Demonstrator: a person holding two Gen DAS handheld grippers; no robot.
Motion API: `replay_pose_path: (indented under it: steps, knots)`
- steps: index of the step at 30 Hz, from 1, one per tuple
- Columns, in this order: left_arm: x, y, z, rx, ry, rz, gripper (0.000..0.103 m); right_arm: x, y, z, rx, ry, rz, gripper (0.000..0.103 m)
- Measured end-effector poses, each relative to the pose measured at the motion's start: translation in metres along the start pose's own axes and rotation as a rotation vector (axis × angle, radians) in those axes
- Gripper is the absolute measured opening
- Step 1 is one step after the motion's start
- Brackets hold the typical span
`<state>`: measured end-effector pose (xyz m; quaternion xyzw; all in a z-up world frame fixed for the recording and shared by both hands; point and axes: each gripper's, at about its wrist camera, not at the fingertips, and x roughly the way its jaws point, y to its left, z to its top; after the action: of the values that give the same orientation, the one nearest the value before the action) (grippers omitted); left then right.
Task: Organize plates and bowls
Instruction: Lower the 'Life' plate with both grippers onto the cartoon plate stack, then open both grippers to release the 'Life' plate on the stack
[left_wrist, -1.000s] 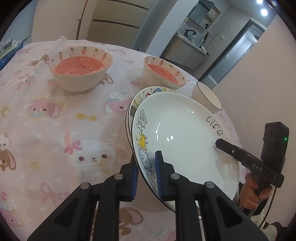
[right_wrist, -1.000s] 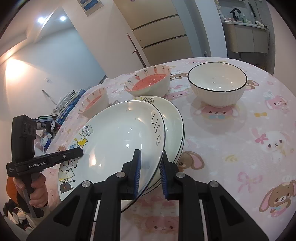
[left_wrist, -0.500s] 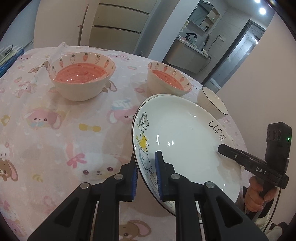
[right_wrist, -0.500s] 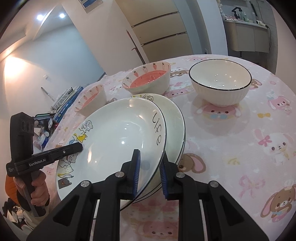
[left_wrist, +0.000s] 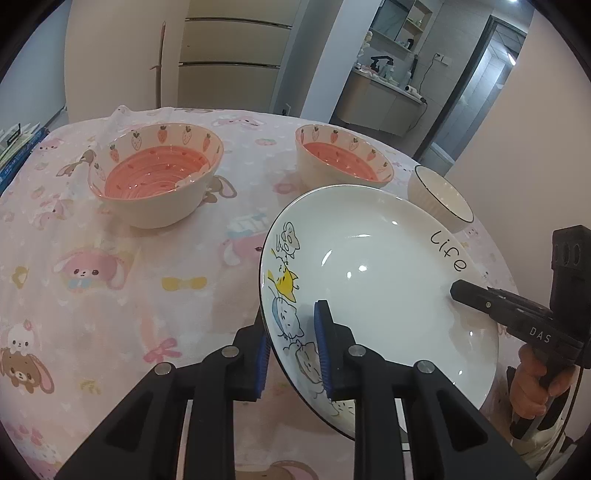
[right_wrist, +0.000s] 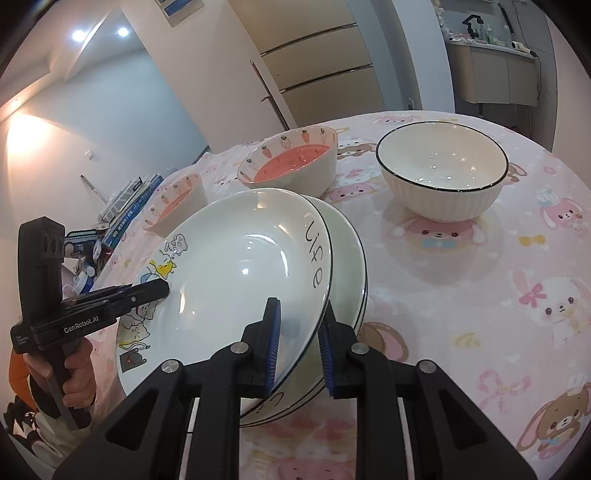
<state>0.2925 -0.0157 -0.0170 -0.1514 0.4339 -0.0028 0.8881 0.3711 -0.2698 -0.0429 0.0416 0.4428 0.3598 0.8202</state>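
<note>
the left gripper (left_wrist: 291, 341) straddles the near rim of the cat-print plate (left_wrist: 369, 269), its jaws opening around it. the right gripper (right_wrist: 297, 341) is clamped on the plate's "life" edge, holding it tilted over a second plate (right_wrist: 351, 254). farther off stand two strawberry bowls (left_wrist: 155, 173) (left_wrist: 343, 158) and, far right, a white ribbed bowl (right_wrist: 441, 170) on the bunny tablecloth (left_wrist: 110, 277).

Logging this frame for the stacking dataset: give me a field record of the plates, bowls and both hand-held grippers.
top plate: cat plate lettered "Life", tilted over the lower plate
left hand-held gripper: astride the top plate's cat-side rim, jaws opening, inner pad off the surface
right hand-held gripper: clamped on the rim by "Life"
strawberry bowls: two, large and small, apart on the tablecloth
white bowl: upright, alone, beyond the plates
</note>
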Motion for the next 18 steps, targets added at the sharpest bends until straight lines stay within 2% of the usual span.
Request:
replay_pose_path:
  steps: [7,10,13,15,16,18]
  knots:
    - [0.004,-0.01,-0.006,0.063,-0.089,0.063,0.026,-0.002,0.005,-0.002,-0.019,-0.016,-0.043,0.02]
    - [0.002,-0.003,-0.005,0.014,-0.118,0.041,0.026,-0.005,0.002,-0.002,-0.014,-0.03,-0.041,0.02]
    - [-0.001,0.007,-0.003,-0.039,-0.148,0.062,0.026,-0.007,-0.001,-0.001,0.001,-0.041,-0.043,0.02]
    - [0.001,0.014,-0.002,-0.076,-0.132,0.025,0.023,-0.008,-0.002,-0.001,-0.002,-0.042,-0.045,0.02]
    - [0.003,0.016,-0.002,-0.09,-0.118,-0.012,0.016,-0.009,-0.002,-0.002,-0.005,-0.044,-0.045,0.02]
    - [0.001,0.012,-0.002,-0.073,-0.125,-0.001,0.014,-0.009,-0.002,-0.002,-0.003,-0.046,-0.045,0.02]
